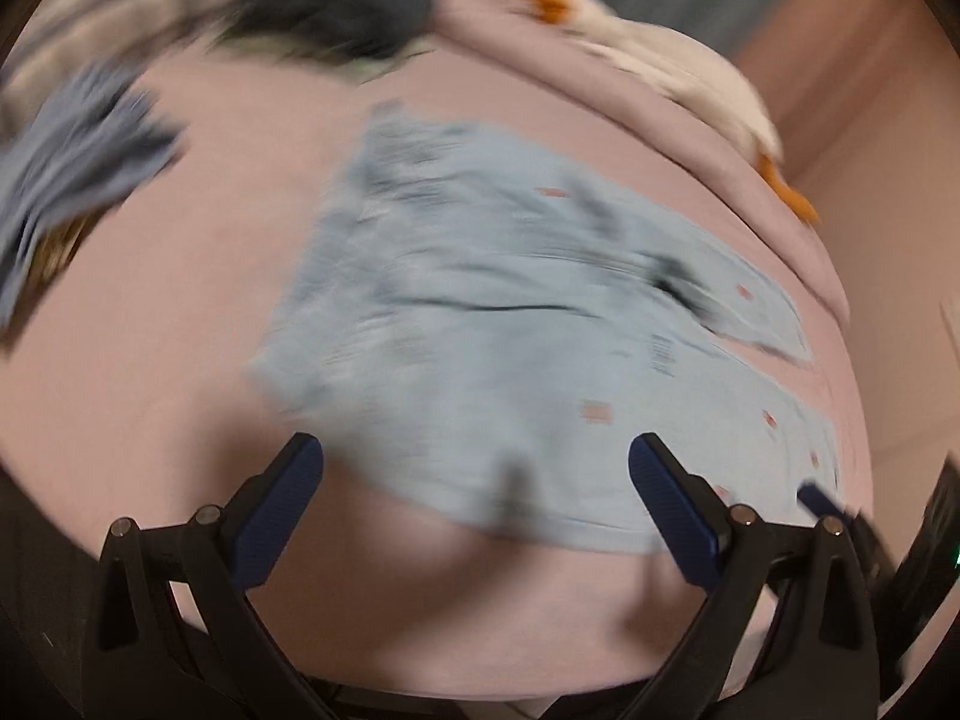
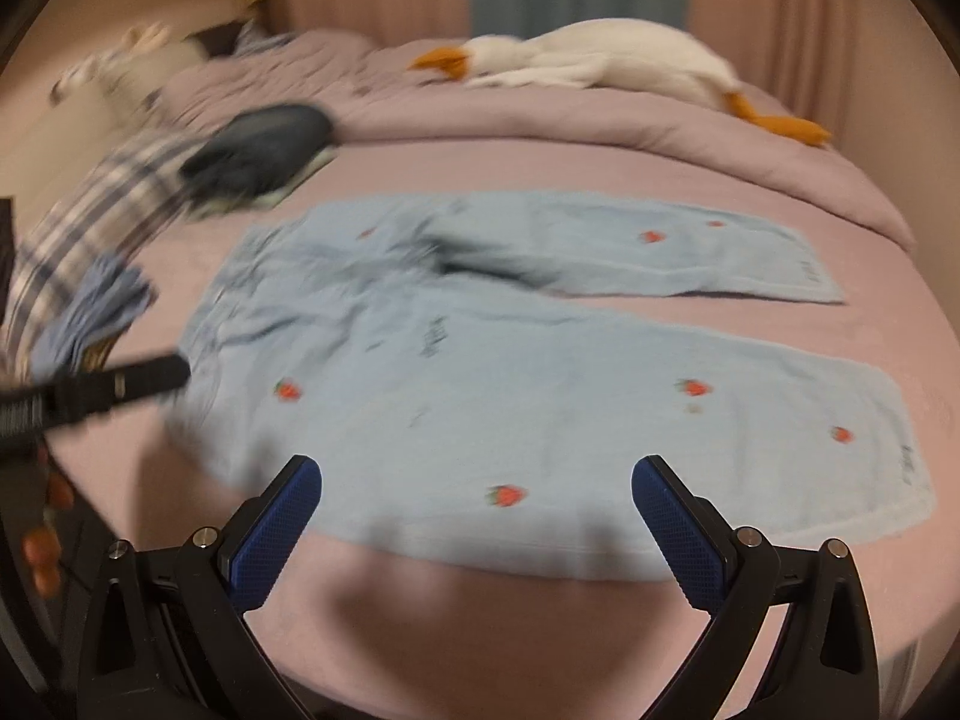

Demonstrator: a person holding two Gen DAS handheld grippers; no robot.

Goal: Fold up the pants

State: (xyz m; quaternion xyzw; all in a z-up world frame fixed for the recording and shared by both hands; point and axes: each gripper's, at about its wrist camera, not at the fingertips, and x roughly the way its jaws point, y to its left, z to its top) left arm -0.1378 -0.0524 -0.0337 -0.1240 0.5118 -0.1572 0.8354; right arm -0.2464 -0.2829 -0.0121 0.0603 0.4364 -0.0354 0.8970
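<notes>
Since the pants point(image 2: 480, 360) are spread flat with both legs apart, you've got an easy start here. They lie just ahead of your right gripper point(image 2: 477, 516), near leg right past the fingertips, far leg further out, waistband off to its left. From your left gripper point(image 1: 474, 498) the waist end sits straight ahead, with the legs running away to its right. Both grippers are wide open with nothing in them, hovering over the near edge of the cloth.

My read on handling: thin, soft, light cotton-type fabric, pale blue with little red strawberry prints. It'll drape and bunch, not hold a crease by itself, and a single-layer pinch could drag the rest along the sheet point(image 2: 540, 618). That sheet is a soft mauve bedcover, so there's some give under the fingers and probably a bit of cling.

I'd grab the near leg at its outer edge, one gripper near the waistband, the other down by the hem, and carry it over the far leg. Pinch the hem or seam where the cloth is doubled, it should slip less.

Past the pants there's a dark rounded thing point(image 2: 258, 150), too blurry to name, plus a white plush goose point(image 2: 600, 60) well beyond.
</notes>
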